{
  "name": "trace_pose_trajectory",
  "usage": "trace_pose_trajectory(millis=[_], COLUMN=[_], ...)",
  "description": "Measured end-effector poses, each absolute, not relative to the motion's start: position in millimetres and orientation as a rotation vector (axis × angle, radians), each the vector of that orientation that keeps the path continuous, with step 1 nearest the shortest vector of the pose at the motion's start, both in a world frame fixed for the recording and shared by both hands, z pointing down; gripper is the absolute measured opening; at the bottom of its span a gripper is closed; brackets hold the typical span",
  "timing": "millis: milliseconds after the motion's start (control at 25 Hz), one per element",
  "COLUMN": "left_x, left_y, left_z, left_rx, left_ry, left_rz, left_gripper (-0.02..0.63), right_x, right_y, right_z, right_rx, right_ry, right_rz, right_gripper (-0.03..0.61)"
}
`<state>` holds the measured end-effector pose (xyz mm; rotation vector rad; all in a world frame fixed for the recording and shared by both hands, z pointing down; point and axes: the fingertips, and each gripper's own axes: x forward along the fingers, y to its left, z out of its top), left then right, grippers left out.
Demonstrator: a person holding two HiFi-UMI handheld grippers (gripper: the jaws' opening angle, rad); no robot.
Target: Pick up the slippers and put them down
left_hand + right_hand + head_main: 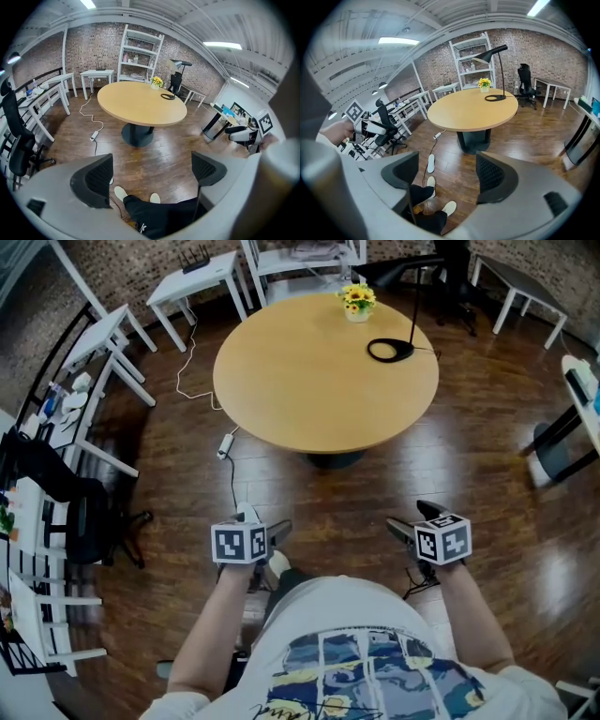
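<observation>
Showing pale tan on the round table (pixel 323 371) and glossy dark brown planks on the floor (pixel 375 493). Carrying yellow in the flowers (pixel 357 298), black in the lamp (pixel 390 350). Wearing grey bodies and black ribbed pads on the left gripper (pixel 151 174) and right gripper (pixel 447 174), with black-and-white squares on each marker cube (pixel 239 542). Showing white on the slipper (pixel 431 163). Displaying a blue, yellow and white panelled print on the shirt (pixel 375 671), mottled reddish brick on the wall (pixel 93 47).

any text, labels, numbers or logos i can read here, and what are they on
Nothing here can be read as text.
shirt: cursive lettering, cut off by the picture's edge and too blurred to read.
trousers: small white mark, too small to read.
marker cubes: black-and-white square patterns only, no letters or numbers.
</observation>
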<state>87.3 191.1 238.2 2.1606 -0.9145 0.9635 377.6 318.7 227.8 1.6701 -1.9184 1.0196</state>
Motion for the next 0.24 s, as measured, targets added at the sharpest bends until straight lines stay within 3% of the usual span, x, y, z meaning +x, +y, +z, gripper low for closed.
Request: trace_pose_trajectory(millis=[240], left_x=[83.1], left_y=[198.9], left_z=[240.9], left_rx=[2.150], left_ry=[-0.928], left_rz=[0.972], left_gripper=[0.524], right_x=[377.7], right_y=[325.5], right_z=[227.2], right_rx=[1.645], right_ry=[-1.918], right_rz=[0.997], right_gripper=[0.402])
